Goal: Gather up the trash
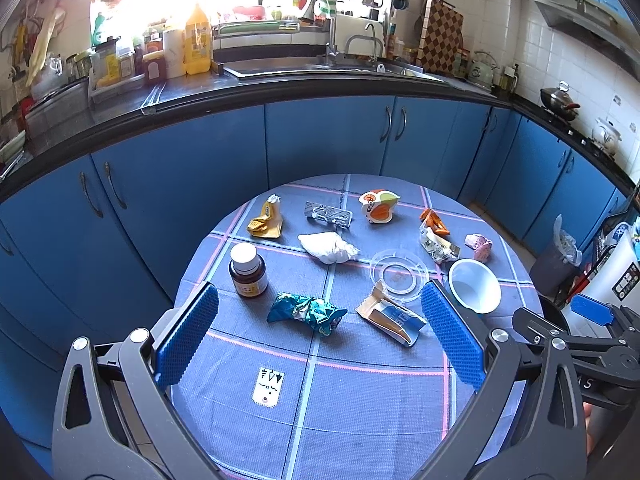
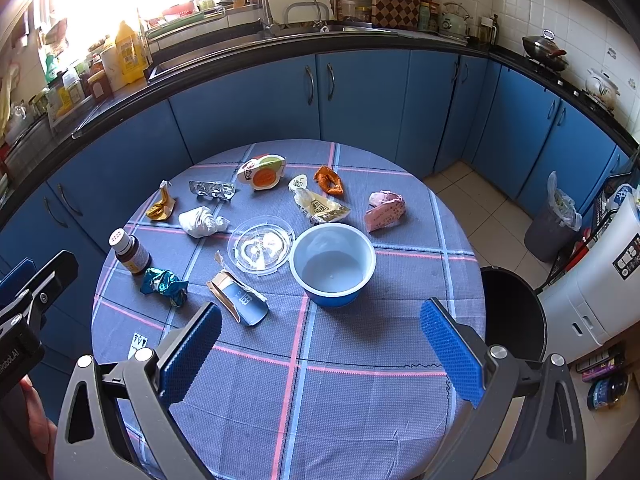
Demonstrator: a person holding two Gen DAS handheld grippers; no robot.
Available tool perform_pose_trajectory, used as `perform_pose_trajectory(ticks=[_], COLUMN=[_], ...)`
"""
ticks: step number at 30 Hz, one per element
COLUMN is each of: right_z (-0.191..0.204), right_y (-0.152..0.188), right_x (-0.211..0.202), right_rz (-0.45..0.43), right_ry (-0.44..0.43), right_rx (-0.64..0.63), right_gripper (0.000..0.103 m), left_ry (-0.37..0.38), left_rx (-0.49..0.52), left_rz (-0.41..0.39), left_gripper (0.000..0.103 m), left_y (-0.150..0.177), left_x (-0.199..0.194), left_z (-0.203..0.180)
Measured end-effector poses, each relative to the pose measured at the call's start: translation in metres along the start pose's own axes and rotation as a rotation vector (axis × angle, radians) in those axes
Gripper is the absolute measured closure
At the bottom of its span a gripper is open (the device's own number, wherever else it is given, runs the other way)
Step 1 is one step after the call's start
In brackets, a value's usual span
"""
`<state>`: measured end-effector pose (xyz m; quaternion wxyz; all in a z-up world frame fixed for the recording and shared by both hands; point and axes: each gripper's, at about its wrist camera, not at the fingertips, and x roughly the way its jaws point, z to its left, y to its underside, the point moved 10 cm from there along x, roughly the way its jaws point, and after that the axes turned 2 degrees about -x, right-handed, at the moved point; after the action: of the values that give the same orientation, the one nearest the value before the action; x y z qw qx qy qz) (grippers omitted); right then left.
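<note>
Both tools hover above the round table (image 1: 360, 400) with nothing between their pads — my left gripper (image 1: 320, 340) spread wide, my right gripper (image 2: 320, 348) just as wide. The trash is scattered over the plaid cloth: from the left camera I see the teal wrapper (image 1: 306, 312) straight ahead, the brown pill bottle (image 1: 248, 274) standing upright to its left, the white crumpled tissue (image 1: 328, 247) beyond. A small printed tag (image 1: 267, 386) lies near me, plain here but cut off behind a finger in the right view. The right camera gives me what the left barely shows — the black bin (image 2: 512, 312) just beside the table's right edge, and the inside of the white-and-blue cup (image 2: 334, 264), touching the clear lid (image 2: 262, 245).
</note>
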<state>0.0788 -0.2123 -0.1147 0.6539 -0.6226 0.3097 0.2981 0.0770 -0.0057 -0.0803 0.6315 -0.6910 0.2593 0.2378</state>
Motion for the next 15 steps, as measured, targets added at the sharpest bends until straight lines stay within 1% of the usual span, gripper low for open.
perform_pose_trajectory(ticks=[15], right_z=[0.0008], right_y=[-0.0002], right_x=[0.0003], right_rz=[0.006], right_ry=[0.003], right_rx=[-0.007], right_gripper=[0.006], left_ry=[0.002], left_rx=[0.001], left_rz=[0.018], left_gripper=[0.003], left_y=[-0.001], left_x=[0.0004], left_z=[0.0003])
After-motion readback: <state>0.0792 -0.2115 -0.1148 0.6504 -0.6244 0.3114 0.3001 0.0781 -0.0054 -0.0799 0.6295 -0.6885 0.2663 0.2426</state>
